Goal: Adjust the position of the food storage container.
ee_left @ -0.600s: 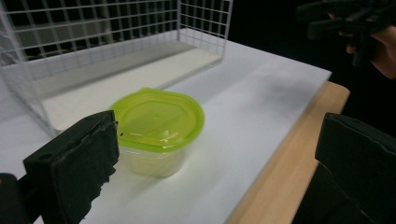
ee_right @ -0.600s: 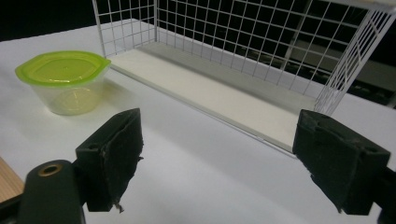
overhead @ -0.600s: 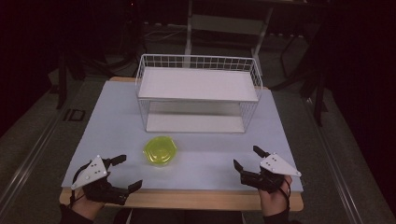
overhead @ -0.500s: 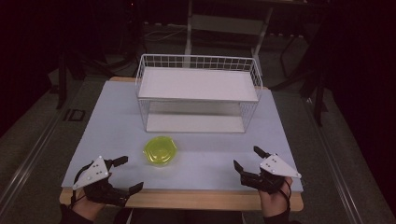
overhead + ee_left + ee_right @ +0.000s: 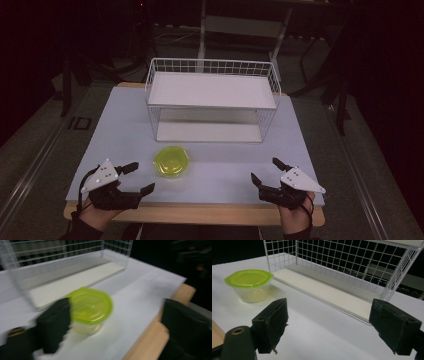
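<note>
left hand-held gripper shifted, wide open, empty

The high view looks forward and down from above the near edge of the table, taking in the whole top and the wire rack at its far side. The left gripper view sits low near the front left corner, close to the tub (the picture is blurred), facing the rack. The right gripper view sits low at the front right, facing the rack, with the tub farther off. All three share tub and rack.
</note>
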